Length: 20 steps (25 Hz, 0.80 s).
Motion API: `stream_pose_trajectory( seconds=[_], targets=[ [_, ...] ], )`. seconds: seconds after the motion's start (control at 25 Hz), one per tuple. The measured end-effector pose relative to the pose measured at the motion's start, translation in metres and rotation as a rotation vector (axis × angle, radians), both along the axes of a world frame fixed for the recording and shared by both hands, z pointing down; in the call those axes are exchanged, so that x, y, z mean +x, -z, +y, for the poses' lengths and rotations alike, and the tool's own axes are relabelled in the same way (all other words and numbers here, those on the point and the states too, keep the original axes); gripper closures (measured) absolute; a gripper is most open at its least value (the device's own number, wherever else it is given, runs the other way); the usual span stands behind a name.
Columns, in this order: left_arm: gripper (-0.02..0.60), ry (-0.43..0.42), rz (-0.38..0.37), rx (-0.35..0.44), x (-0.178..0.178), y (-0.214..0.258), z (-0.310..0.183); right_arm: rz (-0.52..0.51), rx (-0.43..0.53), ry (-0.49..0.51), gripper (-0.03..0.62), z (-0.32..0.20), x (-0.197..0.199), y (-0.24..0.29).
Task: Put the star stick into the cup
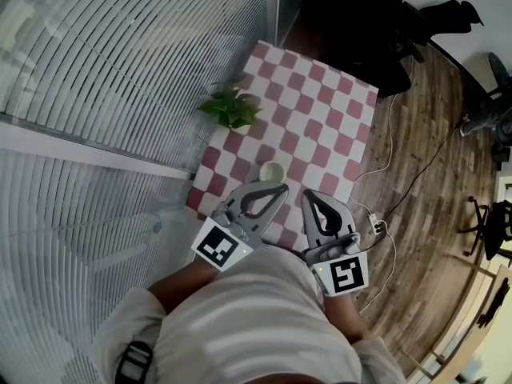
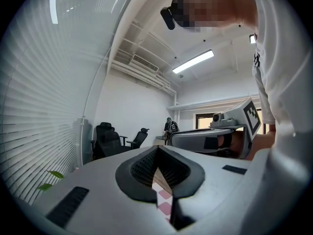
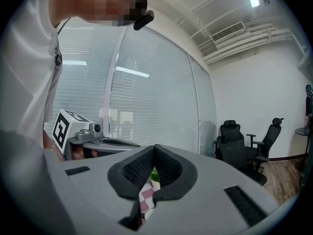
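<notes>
A small pale cup [image 1: 273,170] stands on the red-and-white checkered table [image 1: 320,102], near its front edge. No star stick shows in any view. My left gripper [image 1: 282,189] hangs just in front of and above the cup, jaws together with nothing between them. My right gripper [image 1: 308,194] is beside it to the right, also shut and empty. Both point level, held close to the person's body. In the left gripper view the left gripper [image 2: 157,148] meets at its tips, with checkered cloth below. The right gripper [image 3: 155,147] looks the same in the right gripper view.
A green potted plant [image 1: 230,106] sits at the table's left edge by the window blinds [image 1: 120,70]. Black office chairs [image 1: 376,22] stand beyond the table. Cables and a power strip [image 1: 374,224] lie on the wooden floor to the right.
</notes>
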State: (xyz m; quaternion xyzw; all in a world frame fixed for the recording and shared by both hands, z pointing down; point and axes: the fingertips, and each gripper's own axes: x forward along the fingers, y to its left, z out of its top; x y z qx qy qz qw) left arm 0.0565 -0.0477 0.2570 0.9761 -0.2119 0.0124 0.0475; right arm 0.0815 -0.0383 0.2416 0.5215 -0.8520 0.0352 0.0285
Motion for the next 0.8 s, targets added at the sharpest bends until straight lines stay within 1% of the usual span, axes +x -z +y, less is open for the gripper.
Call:
stream_pose_trajectory(
  seconds=[0.28, 0.48, 0.8],
  targets=[
    [0.549, 0.005, 0.007, 0.002, 0.001, 0.001, 0.001, -0.028, 0.002, -0.019, 0.563, -0.001, 0.001, 0.003],
    [0.549, 0.013, 0.004, -0.008, -0.001, -0.003, 0.000, 0.024, -0.007, 0.007, 0.563, 0.001, 0.003, -0.010],
    [0.549, 0.010, -0.004, -0.001, -0.001, -0.004, 0.000, 0.019, 0.001, 0.009, 0.563, 0.000, 0.002, -0.008]
  ],
)
